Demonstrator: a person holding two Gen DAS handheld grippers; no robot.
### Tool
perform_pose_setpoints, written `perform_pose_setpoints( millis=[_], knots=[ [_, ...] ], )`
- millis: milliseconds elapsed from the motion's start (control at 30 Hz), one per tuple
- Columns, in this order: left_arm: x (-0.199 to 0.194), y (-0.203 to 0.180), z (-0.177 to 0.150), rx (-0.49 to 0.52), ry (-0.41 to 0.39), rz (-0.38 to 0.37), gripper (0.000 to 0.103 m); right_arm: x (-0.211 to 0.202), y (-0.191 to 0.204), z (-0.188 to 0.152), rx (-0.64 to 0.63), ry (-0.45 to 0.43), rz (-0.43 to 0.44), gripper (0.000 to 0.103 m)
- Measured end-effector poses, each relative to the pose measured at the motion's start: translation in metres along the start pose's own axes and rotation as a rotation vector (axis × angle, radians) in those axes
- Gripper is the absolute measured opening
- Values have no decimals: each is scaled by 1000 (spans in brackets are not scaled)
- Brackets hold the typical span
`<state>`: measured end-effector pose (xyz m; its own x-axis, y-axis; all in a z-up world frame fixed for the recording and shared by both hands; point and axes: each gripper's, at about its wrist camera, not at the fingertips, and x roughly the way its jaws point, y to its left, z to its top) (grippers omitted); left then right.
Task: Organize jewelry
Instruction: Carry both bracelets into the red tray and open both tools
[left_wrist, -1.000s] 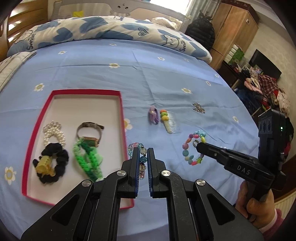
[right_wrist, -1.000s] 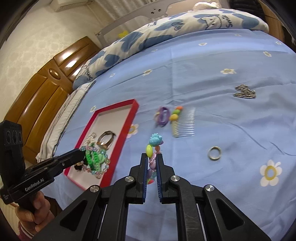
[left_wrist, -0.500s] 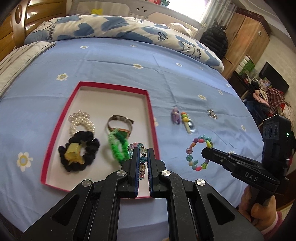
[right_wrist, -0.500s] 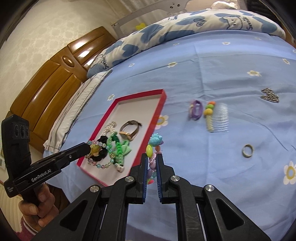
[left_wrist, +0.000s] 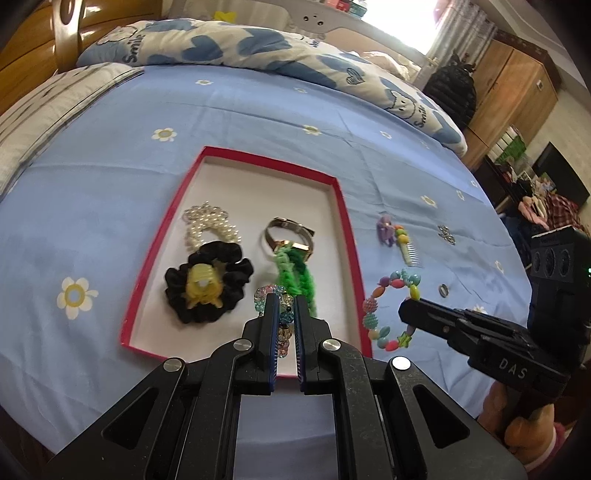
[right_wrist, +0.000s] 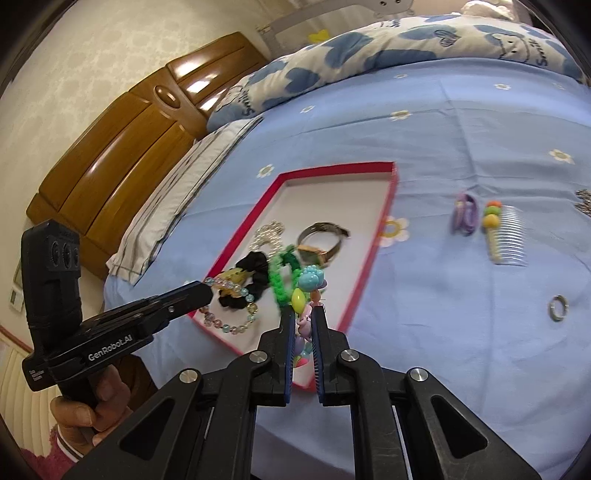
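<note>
Bracelets, both light, floppy bead loops: left tongs pinched the pastel glass-bead bracelet, right tongs the chunky candy-coloured bracelet, each clamped across its strand.

Far half of red tray bare, near half crowded by scrunchie, watch, green chain

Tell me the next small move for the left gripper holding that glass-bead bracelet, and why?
Probably lower it a little and open. The left gripper is shut on the glass-bead bracelet, which hangs over the red tray near its front edge, above bare white floor between the black scrunchie and green chain.
</note>
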<state>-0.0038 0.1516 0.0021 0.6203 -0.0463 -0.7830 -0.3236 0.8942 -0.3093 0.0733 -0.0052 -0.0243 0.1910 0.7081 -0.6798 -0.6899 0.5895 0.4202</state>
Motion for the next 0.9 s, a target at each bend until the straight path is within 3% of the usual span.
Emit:
perform_pose_setpoints(
  millis=[400,900],
  knots=[
    [17,28,-6,-51,33,34,6,38,25,0,-48,62,52,8],
    [40,50,-15,-81,93,89,6,70,0,-8,-6,144,4,8]
  ],
)
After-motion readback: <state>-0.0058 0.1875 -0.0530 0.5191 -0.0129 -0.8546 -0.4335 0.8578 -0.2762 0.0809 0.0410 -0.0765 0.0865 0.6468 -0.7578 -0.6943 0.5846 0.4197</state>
